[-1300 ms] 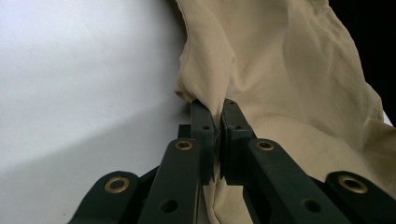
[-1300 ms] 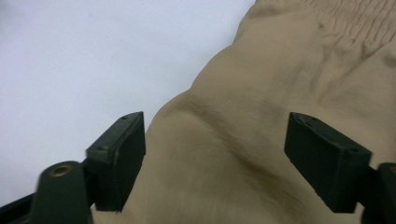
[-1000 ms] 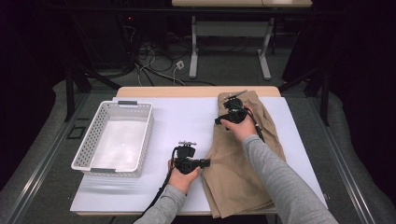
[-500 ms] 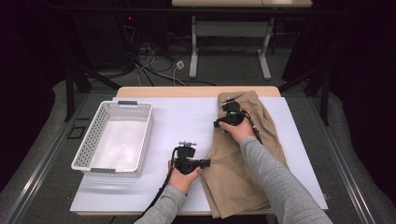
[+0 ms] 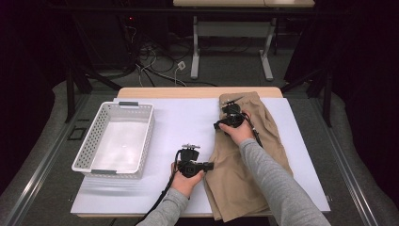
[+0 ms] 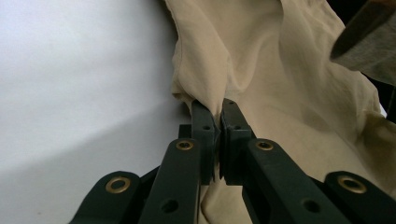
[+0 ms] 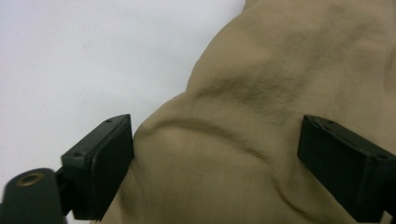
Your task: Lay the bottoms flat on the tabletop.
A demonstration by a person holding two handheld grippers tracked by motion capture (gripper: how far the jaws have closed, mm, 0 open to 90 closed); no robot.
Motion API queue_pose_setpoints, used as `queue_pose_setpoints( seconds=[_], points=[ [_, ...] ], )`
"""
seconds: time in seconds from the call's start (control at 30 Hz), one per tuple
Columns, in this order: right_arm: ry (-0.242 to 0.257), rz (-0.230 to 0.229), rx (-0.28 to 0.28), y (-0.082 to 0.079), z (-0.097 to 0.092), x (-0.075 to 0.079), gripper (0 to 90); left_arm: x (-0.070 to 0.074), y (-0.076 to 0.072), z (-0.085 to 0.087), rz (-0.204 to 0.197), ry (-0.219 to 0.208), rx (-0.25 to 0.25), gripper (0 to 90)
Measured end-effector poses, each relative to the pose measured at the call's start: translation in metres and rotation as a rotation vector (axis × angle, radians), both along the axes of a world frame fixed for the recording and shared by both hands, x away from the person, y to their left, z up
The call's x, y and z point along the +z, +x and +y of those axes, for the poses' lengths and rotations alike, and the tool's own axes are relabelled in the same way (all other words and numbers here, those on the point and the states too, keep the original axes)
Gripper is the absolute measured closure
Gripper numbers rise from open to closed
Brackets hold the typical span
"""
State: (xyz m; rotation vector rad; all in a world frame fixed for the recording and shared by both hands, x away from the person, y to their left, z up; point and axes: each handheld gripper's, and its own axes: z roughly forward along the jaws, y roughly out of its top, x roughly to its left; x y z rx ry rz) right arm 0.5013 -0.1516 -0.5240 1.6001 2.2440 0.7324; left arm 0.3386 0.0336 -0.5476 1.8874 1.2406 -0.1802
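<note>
High view: beige garment (image 5: 249,165) lies right of the white basket (image 5: 115,139). Left gripper (image 6: 217,128) pinches its near edge; right gripper (image 7: 215,163) straddles a fold, jaws apart, probably to fold it.

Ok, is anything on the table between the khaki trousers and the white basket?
Nothing visible. Bare white table lies between the trousers and the basket. The left tool is shut on their edge.

A tan garment (image 5: 249,174) lies crumpled lengthwise on the right part of the white table cover; its left edge is bunched and lifted; its near end overhangs the table's front.
</note>
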Motion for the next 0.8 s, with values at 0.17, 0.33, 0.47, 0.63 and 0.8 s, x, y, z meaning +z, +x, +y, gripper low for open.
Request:
queue_pose_setpoints(
  seconds=[0.17, 0.33, 0.47, 0.63, 0.8],
  points=[
    [-0.009, 0.015, 0.003, 0.002, 0.002, -0.007, 7.9, 0.002, -0.002, -0.002, -0.006, 0.001, -0.013, 86.9],
    [-0.032, 0.022, 0.01, 0.003, 0.005, -0.01, 7.9, 0.002, -0.002, -0.002, -0.007, -0.006, -0.012, 87.0],
    [-0.043, 0.028, -0.002, 0.004, 0.006, -0.015, 8.0, 0.003, -0.002, -0.001, -0.008, -0.011, -0.012, 87.0],
    [-0.082, 0.054, -0.005, 0.005, 0.007, -0.018, 11.9, 0.003, -0.002, -0.001, -0.008, -0.013, -0.01, 87.1],
    [-0.073, 0.051, -0.002, 0.005, 0.006, -0.02, 17.5, 0.004, -0.002, -0.001, -0.01, -0.013, -0.01, 87.1]
  ],
)
